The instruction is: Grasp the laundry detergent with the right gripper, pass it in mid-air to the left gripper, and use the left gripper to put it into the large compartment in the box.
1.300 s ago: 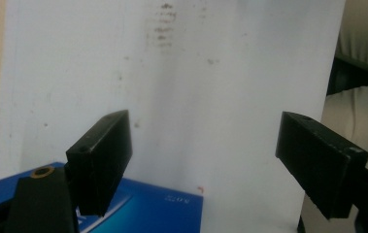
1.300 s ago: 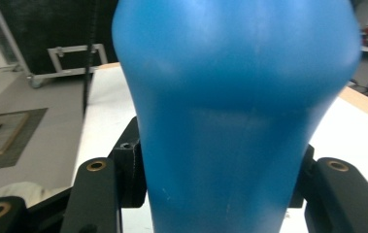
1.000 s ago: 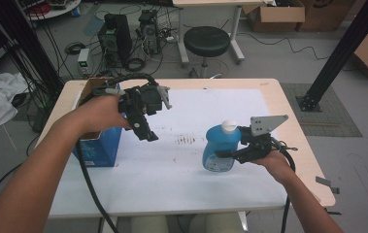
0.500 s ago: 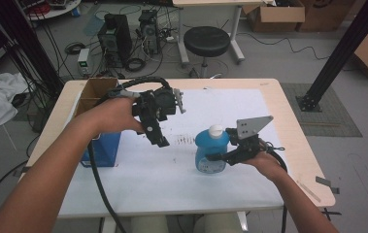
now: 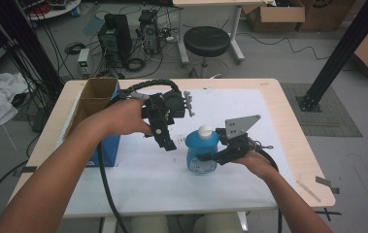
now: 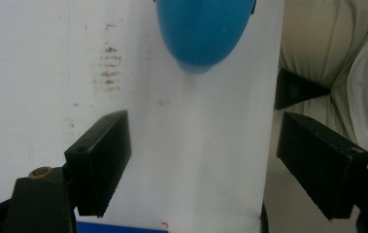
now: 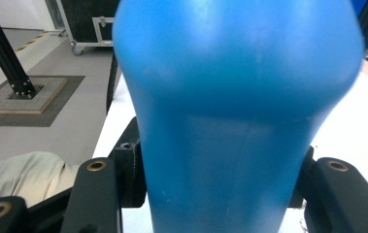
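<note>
Since a second ago the blue bottle, clamped upright in the right gripper, has slid left toward the middle of the white table, while the left gripper, jaws spread wide and empty, has closed in beside it.

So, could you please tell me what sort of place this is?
Probably a lab or workshop: computer towers and cables on the floor, cardboard boxes, a black metal frame, beyond the table.
</note>
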